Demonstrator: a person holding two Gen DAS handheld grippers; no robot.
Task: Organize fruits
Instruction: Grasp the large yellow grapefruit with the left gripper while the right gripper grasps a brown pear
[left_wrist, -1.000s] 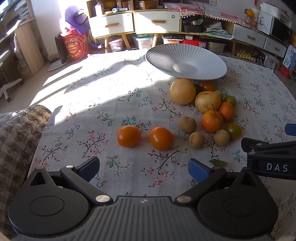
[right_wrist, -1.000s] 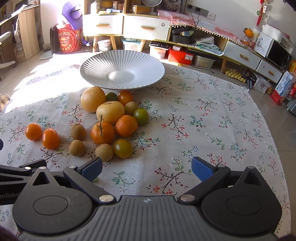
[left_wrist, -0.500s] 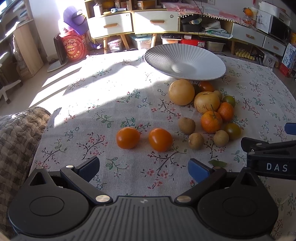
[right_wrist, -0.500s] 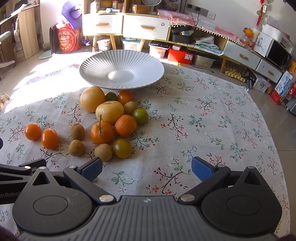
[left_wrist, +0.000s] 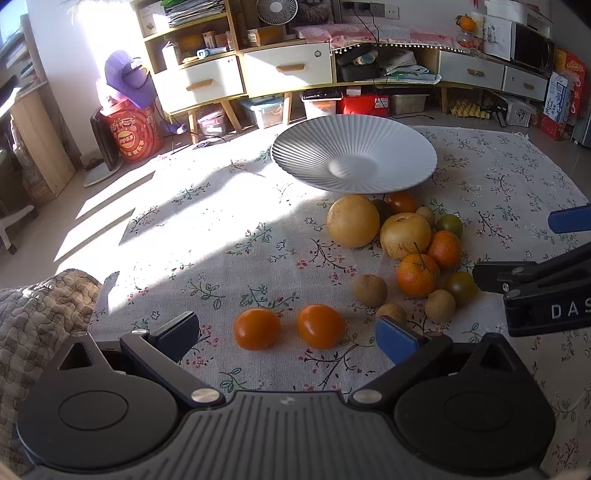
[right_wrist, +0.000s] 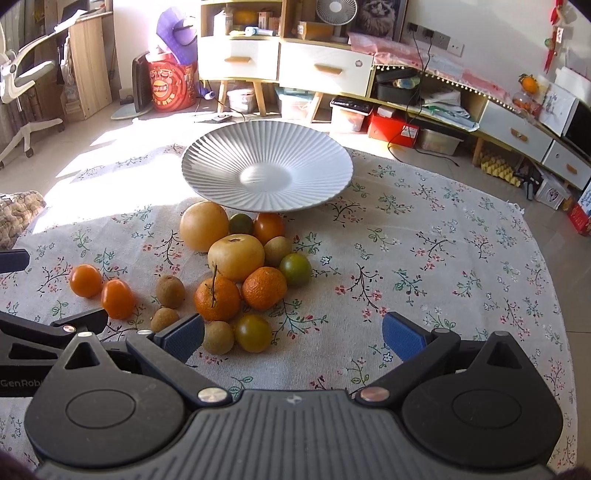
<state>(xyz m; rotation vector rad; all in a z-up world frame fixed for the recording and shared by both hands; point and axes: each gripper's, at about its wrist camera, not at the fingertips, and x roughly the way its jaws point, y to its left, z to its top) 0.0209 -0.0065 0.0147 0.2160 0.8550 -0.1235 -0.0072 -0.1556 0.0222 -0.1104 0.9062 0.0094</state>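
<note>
A floral-clothed tabletop fills the view. At 12 o'clock sits an empty ribbed white plate. Just before it, at 10 o'clock from the right tool, lies a touching cluster of fruits; two orange tomatoes lie apart, directly ahead of the left tool. Both tools are spread wide, holding nothing. Compared with a second ago, the left tool has edged closer to the tomatoes, probably the first pick.

Dark green fruit half hidden behind pale round fruit; plate rim overhanging it
</note>
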